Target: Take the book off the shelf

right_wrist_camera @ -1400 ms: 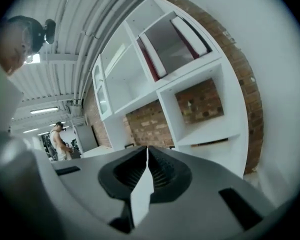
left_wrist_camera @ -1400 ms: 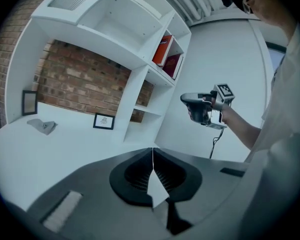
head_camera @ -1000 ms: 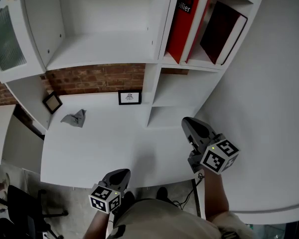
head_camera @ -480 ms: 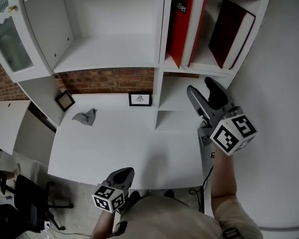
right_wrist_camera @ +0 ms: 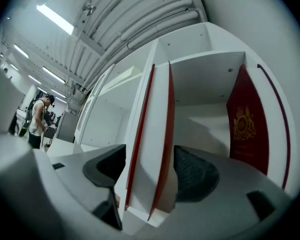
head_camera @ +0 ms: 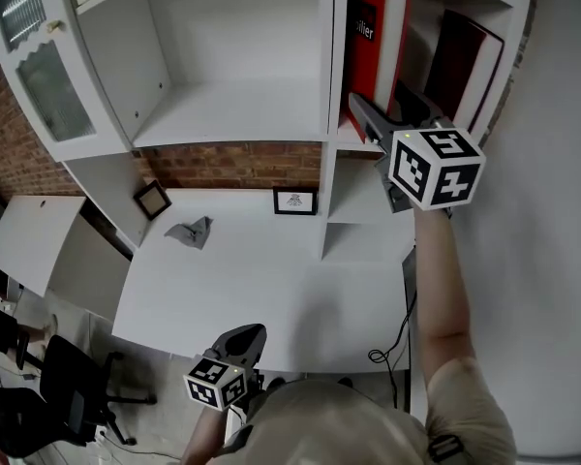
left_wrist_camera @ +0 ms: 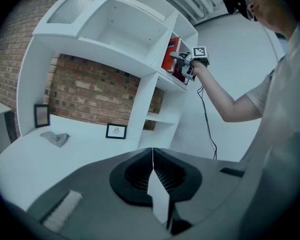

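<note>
Head view showed the left gripper clenched on nothing, low before the shelf unit, while the right gripper, its jaws having just been opening wide, straddled the red book without pinching it. That book stood in the unit's upper right bay, a dark red book in the same bay, so gripping and pulling it out were seemingly left. Below the unit's shelves the white desk bore a crumpled cloth and a small framed picture against the brick wall
</note>
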### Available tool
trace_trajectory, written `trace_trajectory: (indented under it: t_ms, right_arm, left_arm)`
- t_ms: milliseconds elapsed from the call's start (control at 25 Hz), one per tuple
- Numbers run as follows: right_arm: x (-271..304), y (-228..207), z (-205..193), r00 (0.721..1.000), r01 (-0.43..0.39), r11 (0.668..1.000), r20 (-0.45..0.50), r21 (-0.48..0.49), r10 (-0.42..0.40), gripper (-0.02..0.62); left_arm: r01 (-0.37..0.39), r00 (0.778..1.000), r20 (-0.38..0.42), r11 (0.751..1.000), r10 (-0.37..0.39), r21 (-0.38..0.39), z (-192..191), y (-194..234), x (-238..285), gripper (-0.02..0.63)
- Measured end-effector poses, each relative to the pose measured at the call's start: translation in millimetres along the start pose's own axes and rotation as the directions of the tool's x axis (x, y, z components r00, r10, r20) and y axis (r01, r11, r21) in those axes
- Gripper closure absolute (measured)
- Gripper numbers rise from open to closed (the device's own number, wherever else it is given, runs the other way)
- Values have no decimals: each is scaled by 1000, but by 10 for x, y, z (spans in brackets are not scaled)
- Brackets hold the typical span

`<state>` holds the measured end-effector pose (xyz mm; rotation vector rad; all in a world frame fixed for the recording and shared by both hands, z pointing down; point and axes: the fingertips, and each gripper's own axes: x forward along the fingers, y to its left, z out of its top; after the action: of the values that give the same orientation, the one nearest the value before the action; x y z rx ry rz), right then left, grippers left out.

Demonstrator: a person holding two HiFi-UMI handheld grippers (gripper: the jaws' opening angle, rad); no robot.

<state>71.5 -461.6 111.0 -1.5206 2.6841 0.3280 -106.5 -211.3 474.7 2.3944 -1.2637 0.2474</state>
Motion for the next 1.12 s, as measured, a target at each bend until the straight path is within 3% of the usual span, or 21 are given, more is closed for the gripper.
trace_trajectory:
  t_ms: [160,200,560,1120]
  right_arm:
    - [122,-37,-133,997,35,998,-60,-55,-39,345]
    - [130,-55,-146,997,44,998,-57,-54,-47,379]
    - [-97,-96,-102,996,85,996,3,21,-85,417]
    - [-609,-74,3,991,12,982,127,189,-36,430]
  left_arm:
    - [-4,1000,-1,1000,4,-5,-15,40,-38,600]
    - [-2,1000,-2,1000,2,-7,-18,48,-37,600]
    - [-10,1000,0,1000,10,-24,-51,216,-78,600]
    - [-22,999,35,1000,23,-22,84,295,-112,600]
